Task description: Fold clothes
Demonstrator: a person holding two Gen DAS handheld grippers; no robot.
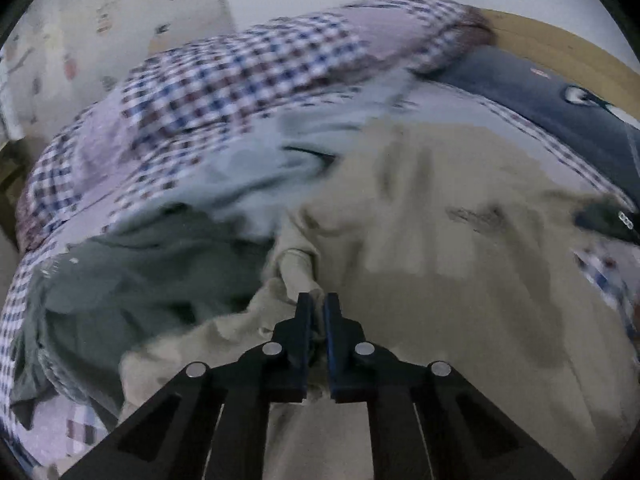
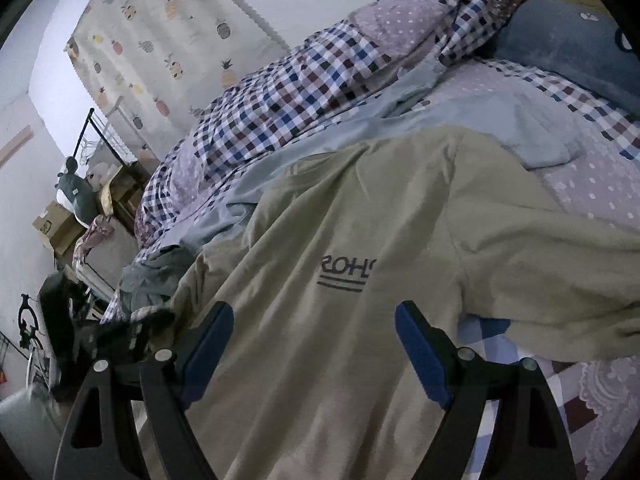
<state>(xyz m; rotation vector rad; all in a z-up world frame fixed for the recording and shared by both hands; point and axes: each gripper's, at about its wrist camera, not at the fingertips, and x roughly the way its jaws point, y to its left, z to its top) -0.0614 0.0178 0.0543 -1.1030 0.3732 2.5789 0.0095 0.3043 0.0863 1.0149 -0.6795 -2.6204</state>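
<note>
bed [image 2: 592,184]: fills both views, covered by dotted lilac bedding with a checked border.
checked quilt [image 1: 224,80]: bunched along the far side of the bed, against the wall.
beige t-shirt [image 2: 360,208]: spread over the near middle of the bed, dark printed lettering facing up, one sleeve reaching right.
light blue garment [image 2: 500,116]: lies flat beyond the beige t-shirt, partly under it.
blue pillow [image 2: 568,40]: far right, at the head of the bed.
grey-green garment [image 1: 132,276]: crumpled at the left of the beige t-shirt.
left gripper [image 1: 318,304]: fingers clenched on a fold of the beige t-shirt's left edge.
right gripper [image 2: 316,320]: fingers spread wide above the shirt, grasping nothing.
</note>
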